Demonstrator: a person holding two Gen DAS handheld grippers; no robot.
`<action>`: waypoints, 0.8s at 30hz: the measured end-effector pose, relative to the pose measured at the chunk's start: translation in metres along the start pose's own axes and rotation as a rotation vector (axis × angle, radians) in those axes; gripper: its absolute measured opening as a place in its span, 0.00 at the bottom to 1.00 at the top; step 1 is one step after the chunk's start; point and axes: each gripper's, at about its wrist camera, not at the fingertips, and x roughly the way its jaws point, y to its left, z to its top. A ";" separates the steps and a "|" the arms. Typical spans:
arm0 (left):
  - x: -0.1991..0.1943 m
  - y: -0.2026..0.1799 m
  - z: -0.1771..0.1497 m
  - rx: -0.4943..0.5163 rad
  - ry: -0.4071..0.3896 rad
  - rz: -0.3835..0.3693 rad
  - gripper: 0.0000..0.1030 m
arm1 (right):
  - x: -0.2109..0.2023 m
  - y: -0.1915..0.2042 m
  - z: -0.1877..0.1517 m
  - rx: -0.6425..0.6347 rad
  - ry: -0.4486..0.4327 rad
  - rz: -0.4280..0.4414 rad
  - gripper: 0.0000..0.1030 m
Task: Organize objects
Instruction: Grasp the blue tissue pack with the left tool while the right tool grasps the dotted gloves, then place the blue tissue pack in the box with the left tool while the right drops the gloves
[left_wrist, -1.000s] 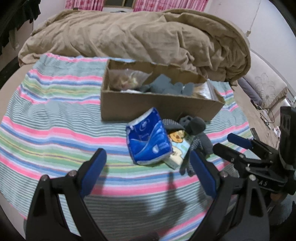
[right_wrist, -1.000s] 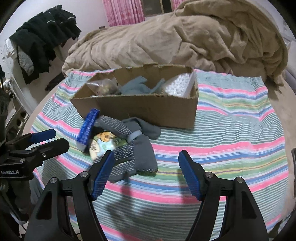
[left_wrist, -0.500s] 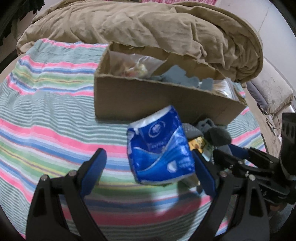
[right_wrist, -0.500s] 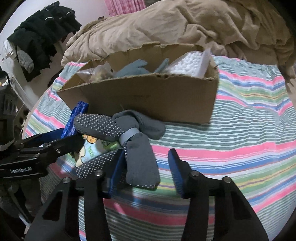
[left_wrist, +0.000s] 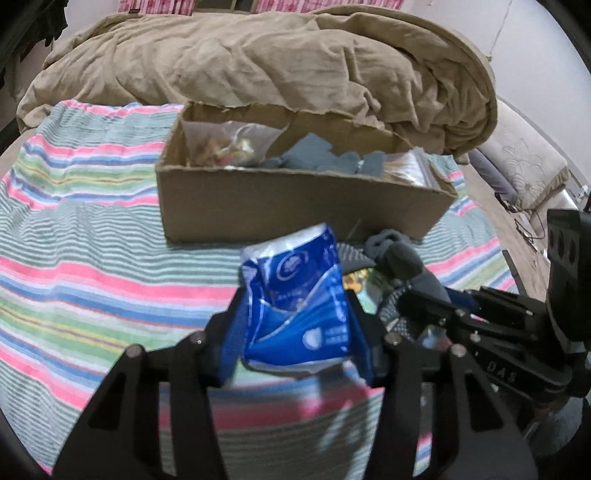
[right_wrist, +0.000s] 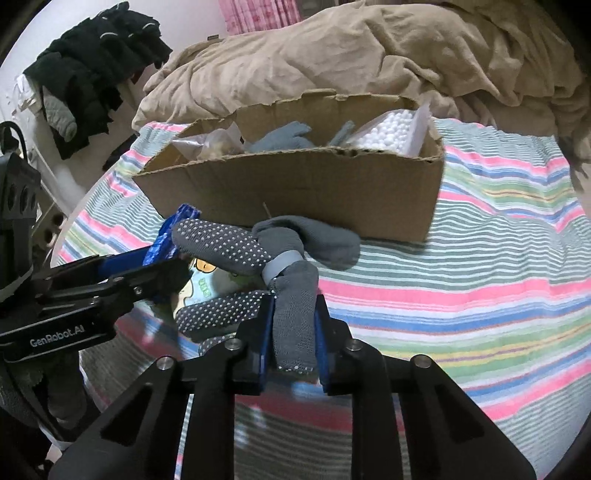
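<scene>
My left gripper (left_wrist: 299, 332) is shut on a blue tissue pack (left_wrist: 295, 299) in front of the open cardboard box (left_wrist: 295, 199). My right gripper (right_wrist: 293, 325) is shut on the cuff end of a bundle of grey dotted socks (right_wrist: 291, 295), which also shows in the left wrist view (left_wrist: 402, 258). A small cartoon-printed packet (right_wrist: 207, 284) lies under the socks. The box (right_wrist: 295, 192) holds a clear bag of small items (left_wrist: 229, 144), grey gloves (right_wrist: 284, 134) and a bag of white beads (right_wrist: 391, 129). The left gripper shows in the right wrist view (right_wrist: 162, 266) beside the tissue pack (right_wrist: 173, 232).
Everything sits on a striped blanket (left_wrist: 92, 236) on a bed. A rumpled tan duvet (left_wrist: 277, 59) lies behind the box. Dark clothes (right_wrist: 96, 74) hang at the left. A pale cushion (left_wrist: 524, 166) sits at the right.
Both grippers moved forward and closed: the left on the blue tissue pack, the right on the grey socks. Both were open a second ago.
</scene>
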 end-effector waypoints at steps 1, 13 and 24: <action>-0.004 0.000 -0.001 0.000 -0.004 0.000 0.50 | -0.003 0.000 -0.001 0.002 -0.002 -0.002 0.21; -0.067 -0.003 -0.002 -0.001 -0.069 -0.011 0.50 | -0.062 0.010 0.003 0.000 -0.098 -0.043 0.21; -0.106 -0.009 0.037 0.029 -0.155 -0.020 0.50 | -0.102 0.030 0.036 -0.064 -0.201 -0.042 0.21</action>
